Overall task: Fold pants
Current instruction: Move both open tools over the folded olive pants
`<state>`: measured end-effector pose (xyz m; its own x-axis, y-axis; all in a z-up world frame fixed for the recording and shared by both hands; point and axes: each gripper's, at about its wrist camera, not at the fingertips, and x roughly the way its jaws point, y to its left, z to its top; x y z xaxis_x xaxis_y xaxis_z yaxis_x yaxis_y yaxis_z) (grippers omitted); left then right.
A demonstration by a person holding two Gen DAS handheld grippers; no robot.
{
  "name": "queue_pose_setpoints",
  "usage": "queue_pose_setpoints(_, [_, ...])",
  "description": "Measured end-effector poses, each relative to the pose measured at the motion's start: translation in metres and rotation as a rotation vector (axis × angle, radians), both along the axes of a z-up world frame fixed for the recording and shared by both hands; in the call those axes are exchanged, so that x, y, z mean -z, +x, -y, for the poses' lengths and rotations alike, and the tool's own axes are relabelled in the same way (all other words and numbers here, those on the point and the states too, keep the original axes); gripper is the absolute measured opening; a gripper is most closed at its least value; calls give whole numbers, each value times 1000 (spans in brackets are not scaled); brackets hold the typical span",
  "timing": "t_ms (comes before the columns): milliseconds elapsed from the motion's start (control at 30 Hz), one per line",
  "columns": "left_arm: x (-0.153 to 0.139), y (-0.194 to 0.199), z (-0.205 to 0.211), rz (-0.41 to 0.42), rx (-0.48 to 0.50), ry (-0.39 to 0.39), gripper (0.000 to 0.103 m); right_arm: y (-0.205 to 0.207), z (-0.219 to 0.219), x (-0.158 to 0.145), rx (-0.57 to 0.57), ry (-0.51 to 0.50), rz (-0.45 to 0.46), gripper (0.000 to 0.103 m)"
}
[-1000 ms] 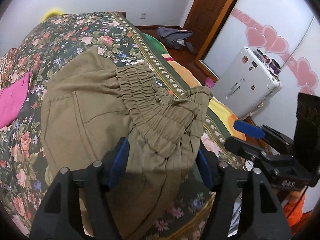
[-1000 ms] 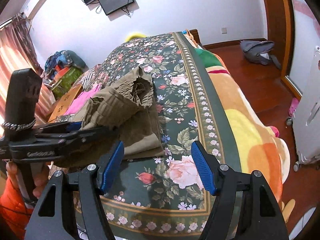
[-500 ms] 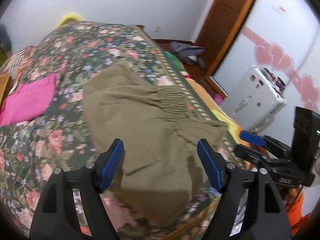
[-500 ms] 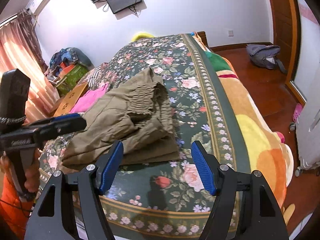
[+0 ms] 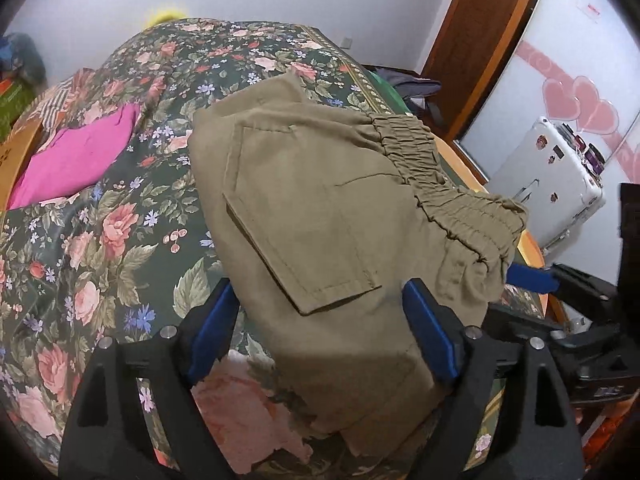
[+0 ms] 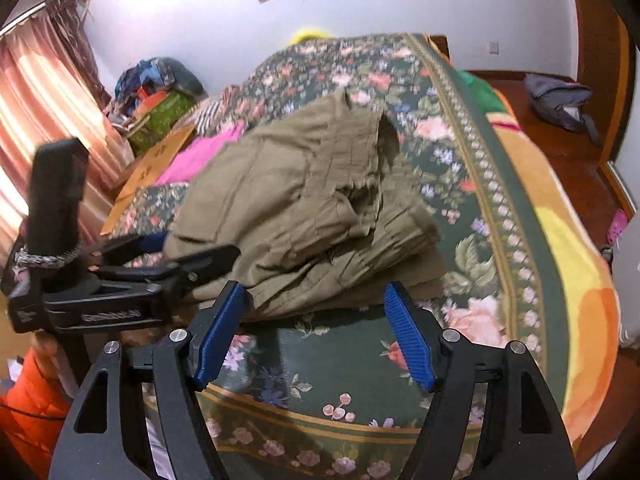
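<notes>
The olive-green pants (image 5: 320,216) lie folded in a bundle on the floral bedspread (image 5: 100,240) near the bed's foot, back pocket up and elastic waistband toward the right. They also show in the right wrist view (image 6: 320,200). My left gripper (image 5: 320,336) is open, its blue pads on either side of the near edge of the bundle, with cloth between them. My right gripper (image 6: 316,332) is open and empty, just short of the bundle's near edge. The left gripper (image 6: 168,256) shows in the right wrist view beside the pants.
A pink garment (image 5: 76,156) and a cardboard box (image 6: 156,168) lie on the bed to the left. A white suitcase (image 5: 548,180) stands on the floor to the right. A grey bag (image 6: 560,100) lies on the wooden floor by the door.
The left gripper let go of the raised waistband and the pants dropped flat into a folded bundle. Both grippers moved closer to the bundle's near edge.
</notes>
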<state>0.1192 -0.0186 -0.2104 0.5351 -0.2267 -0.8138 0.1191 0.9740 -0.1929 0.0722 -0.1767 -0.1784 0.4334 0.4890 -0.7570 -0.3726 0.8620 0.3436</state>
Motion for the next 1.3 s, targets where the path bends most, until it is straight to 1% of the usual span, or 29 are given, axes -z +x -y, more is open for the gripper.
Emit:
queue_pose_setpoints(100, [-4, -2, -2, 0, 5, 10, 84, 5, 3, 10, -12, 22, -33, 70])
queue_pose_setpoints(200, [-17, -2, -11, 33, -8, 50, 84, 5, 5, 11, -15, 35, -37, 70])
queue_pose_setpoints(267, [-25, 4, -19, 52, -3, 54, 84, 6, 4, 11, -15, 29, -33, 70])
queue_pose_setpoints(367, [-35, 21, -34, 81, -48, 101, 84, 7, 3, 12, -14, 22, -32, 70])
queue_pose_setpoints(467, [-42, 43, -48, 102, -71, 107, 84, 9, 4, 13, -19, 24, -33, 70])
queue_pose_setpoints(533, [-41, 63, -54, 107, -80, 133, 84, 11, 5, 14, -19, 25, -34, 70])
queue_pose_setpoints(600, [-33, 90, -57, 86, -64, 164, 84, 13, 6, 14, -18, 23, -37, 70])
queue_pose_setpoints(633, [-31, 99, -56, 77, -54, 167, 84, 14, 6, 14, -19, 20, -37, 70])
queue_pose_setpoints(733, [-17, 140, -55, 31, -18, 194, 84, 18, 7, 14, -26, 5, -33, 70])
queue_pose_setpoints(800, [-11, 159, -54, 26, 9, 205, 84, 20, 8, 15, -28, 2, -36, 70])
queue_pose_setpoints(833, [-10, 167, -53, 24, 18, 203, 84, 22, 8, 15, -28, 2, -38, 70])
queue_pose_setpoints(900, [-5, 181, -51, 16, 57, 153, 84, 25, 9, 16, -28, 2, -43, 71])
queue_pose_setpoints(967, [0, 191, -46, -1, 106, 96, 84, 28, 10, 18, -26, 1, -46, 71])
queue_pose_setpoints(1033, [6, 196, -39, -13, 145, 82, 84, 33, 11, 20, -25, 1, -51, 72])
queue_pose_setpoints(1067, [12, 199, -33, -22, 171, 94, 84, 36, 12, 21, -26, -1, -53, 72])
queue_pose_setpoints(1133, [22, 205, -26, -45, 191, 126, 84, 41, 12, 22, -26, -11, -53, 72])
queue_pose_setpoints(1200, [40, 212, -23, -108, 197, 184, 77, 48, 14, 22, -23, -33, -45, 72])
queue_pose_setpoints(1233, [46, 214, -24, -128, 191, 189, 77, 53, 15, 23, -18, -48, -41, 72])
queue_pose_setpoints(1300, [52, 217, -32, -137, 173, 154, 77, 64, 18, 25, -1, -87, -36, 72])
